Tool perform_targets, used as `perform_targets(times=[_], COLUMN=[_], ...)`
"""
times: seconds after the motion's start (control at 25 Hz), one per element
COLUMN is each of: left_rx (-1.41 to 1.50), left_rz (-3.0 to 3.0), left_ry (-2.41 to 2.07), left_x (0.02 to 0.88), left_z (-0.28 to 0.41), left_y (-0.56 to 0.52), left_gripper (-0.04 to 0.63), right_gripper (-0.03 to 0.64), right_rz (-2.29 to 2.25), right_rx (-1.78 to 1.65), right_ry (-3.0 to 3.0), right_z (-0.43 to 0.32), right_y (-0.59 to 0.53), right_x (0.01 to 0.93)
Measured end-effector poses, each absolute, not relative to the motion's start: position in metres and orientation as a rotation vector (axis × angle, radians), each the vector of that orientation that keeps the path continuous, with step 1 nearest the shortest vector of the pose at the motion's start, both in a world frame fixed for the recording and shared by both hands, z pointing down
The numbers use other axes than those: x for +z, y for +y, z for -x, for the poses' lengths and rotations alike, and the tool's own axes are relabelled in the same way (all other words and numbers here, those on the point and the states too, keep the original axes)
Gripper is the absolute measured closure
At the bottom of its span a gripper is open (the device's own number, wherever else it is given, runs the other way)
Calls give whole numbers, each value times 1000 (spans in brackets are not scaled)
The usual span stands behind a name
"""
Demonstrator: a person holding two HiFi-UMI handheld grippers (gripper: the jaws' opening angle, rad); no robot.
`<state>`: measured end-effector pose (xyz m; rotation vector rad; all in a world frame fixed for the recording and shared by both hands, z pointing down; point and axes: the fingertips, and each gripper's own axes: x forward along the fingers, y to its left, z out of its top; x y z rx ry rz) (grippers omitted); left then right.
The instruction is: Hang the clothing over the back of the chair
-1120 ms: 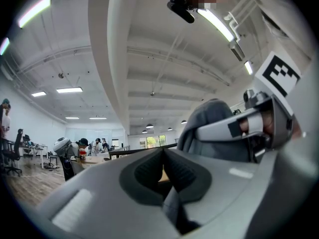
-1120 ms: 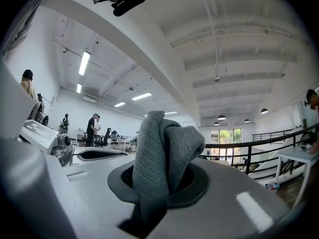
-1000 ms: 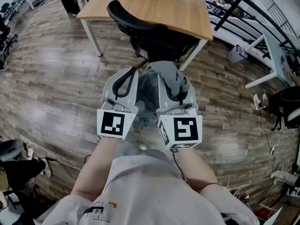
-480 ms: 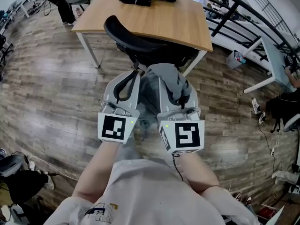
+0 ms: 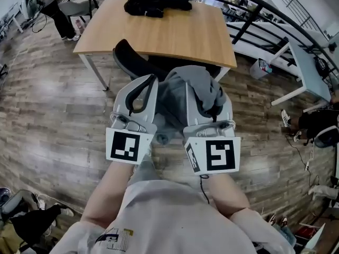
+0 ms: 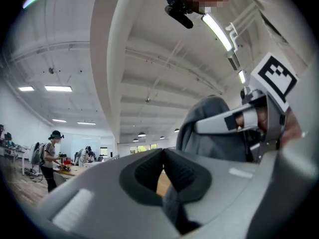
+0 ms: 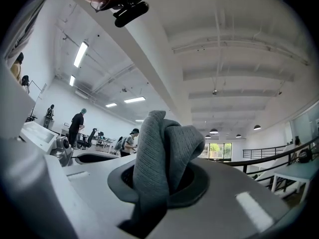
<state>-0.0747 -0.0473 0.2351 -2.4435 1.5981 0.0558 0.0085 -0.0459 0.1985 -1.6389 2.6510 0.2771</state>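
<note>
Head view: shirt print (image 5: 113, 239) unreadable; right hand-held gripper (image 5: 205, 89) clamps clothing (image 5: 174, 97).

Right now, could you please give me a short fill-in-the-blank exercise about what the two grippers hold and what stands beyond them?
1. The left gripper and the right gripper are both shut on a ___ garment.
2. The office chair just beyond the garment is ___ in colour.
3. Behind the chair stands a table with a ___ top.
Missing words: grey; black; wooden.
</note>
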Motion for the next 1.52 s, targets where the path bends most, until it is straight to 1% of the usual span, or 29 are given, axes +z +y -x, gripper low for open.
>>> perform_targets(times=[0.48, 0.88, 1.2, 1.52], left_rx=[101, 93, 83, 30], left_rz=[2521, 2577, 2592, 2576], left_ry=[1453, 1413, 1481, 1565], left_x=[202, 210, 227, 243], left_z=[93, 119, 126, 119], left_y=[-145, -217, -253, -281], left_gripper=[595, 595, 595, 595], right_gripper=[549, 552, 552, 552], right_rz=[1771, 1816, 1759, 1619], right_rx=[384, 363, 344, 225], right_ry=[2596, 2563, 2679, 2863], right_z=[21, 48, 63, 71], right_y=[-136, -211, -260, -305], right_x=[161, 155, 179, 224])
